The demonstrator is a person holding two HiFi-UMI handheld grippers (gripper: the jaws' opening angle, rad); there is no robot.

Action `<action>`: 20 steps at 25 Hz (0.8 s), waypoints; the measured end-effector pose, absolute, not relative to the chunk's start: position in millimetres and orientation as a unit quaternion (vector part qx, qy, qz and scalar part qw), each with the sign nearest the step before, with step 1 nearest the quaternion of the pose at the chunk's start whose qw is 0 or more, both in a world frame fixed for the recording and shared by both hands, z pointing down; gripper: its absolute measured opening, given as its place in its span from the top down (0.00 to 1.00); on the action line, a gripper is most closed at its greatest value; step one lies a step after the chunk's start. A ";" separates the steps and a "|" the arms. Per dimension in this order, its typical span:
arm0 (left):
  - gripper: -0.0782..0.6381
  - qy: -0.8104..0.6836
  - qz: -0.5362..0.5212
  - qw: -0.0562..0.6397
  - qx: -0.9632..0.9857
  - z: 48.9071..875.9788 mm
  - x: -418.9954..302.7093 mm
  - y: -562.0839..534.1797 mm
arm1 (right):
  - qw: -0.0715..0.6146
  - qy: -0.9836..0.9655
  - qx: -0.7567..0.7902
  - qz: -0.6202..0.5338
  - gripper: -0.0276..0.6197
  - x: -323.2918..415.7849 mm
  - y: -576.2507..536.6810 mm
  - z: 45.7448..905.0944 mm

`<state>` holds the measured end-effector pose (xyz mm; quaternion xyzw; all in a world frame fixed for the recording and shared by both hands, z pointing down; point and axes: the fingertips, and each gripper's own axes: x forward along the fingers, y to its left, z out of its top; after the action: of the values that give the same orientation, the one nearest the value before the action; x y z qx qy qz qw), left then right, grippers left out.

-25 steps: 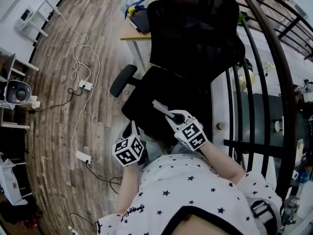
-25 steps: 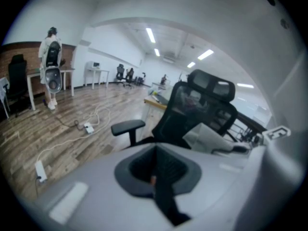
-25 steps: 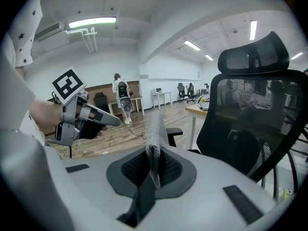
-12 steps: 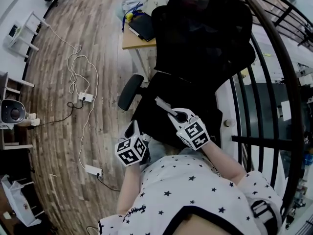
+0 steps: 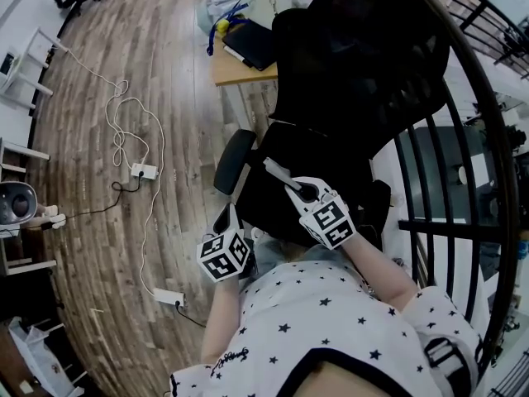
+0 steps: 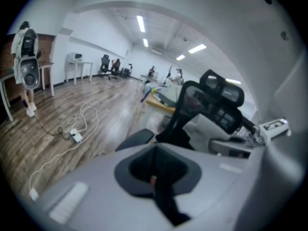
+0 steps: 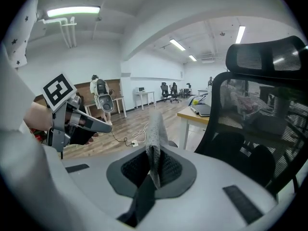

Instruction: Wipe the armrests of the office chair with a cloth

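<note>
The black office chair (image 5: 331, 106) stands in front of me, its left armrest (image 5: 234, 160) sticking out over the floor and its right armrest (image 5: 376, 212) beside the railing. My right gripper (image 5: 291, 190) hovers over the seat, shut on a folded grey cloth (image 5: 272, 170). In the right gripper view, that cloth (image 7: 155, 131) stands upright out of the jaws of the gripper (image 7: 153, 173). My left gripper (image 5: 223, 217) is held low at the seat's front left corner, shut and holding nothing. In the left gripper view, the left armrest (image 6: 136, 139) lies just ahead of the gripper (image 6: 155, 181).
A wooden desk (image 5: 225, 71) with a dark tablet and bags stands behind the chair. White cables and power strips (image 5: 136, 170) trail over the wood floor at the left. A black curved railing (image 5: 467, 139) runs close along the right.
The chair has shifted right and closer in the head view, and its right armrest has come into sight. Both grippers keep nearly the same places, the cloth still held.
</note>
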<state>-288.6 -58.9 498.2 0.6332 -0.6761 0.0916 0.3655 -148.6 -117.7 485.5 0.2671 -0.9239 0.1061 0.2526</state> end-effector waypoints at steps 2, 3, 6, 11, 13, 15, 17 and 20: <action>0.88 -0.673 0.092 0.369 0.634 500.2 -301.8 -60.2 | 0.254 -0.922 0.273 0.108 0.92 -161.2 -121.9 485.7; 0.88 -0.672 0.092 0.370 0.635 501.5 -307.8 -60.6 | 0.254 -0.921 0.275 0.109 0.92 -167.4 -123.7 485.7; 0.88 -0.667 0.095 0.374 0.638 506.9 -322.4 -61.8 | 0.252 -0.919 0.282 0.109 0.92 -184.1 -129.1 487.0; 0.88 -0.655 0.102 0.381 0.645 516.1 -338.1 -65.6 | 0.252 -0.914 0.298 0.114 0.92 -201.7 -141.9 493.8; 0.88 -0.650 0.106 0.385 0.647 519.8 -343.9 -66.6 | 0.258 -0.911 0.303 0.109 0.92 -207.6 -147.7 496.8; 0.88 -0.646 0.110 0.389 0.648 524.3 -349.0 -68.3 | 0.268 -0.908 0.306 0.103 0.92 -212.1 -154.6 503.0; 0.88 -0.641 0.115 0.393 0.649 529.5 -352.4 -71.3 | 0.276 -0.904 0.309 0.105 0.92 -213.9 -163.5 512.3; 0.88 -0.636 0.121 0.398 0.650 534.4 -357.2 -77.0 | 0.280 -0.900 0.318 0.103 0.92 -216.8 -179.6 521.9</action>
<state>-357.2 -77.0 534.4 0.6499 -0.6361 0.1207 0.3980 -216.8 -179.6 521.9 0.3179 -0.8999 0.1029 0.2804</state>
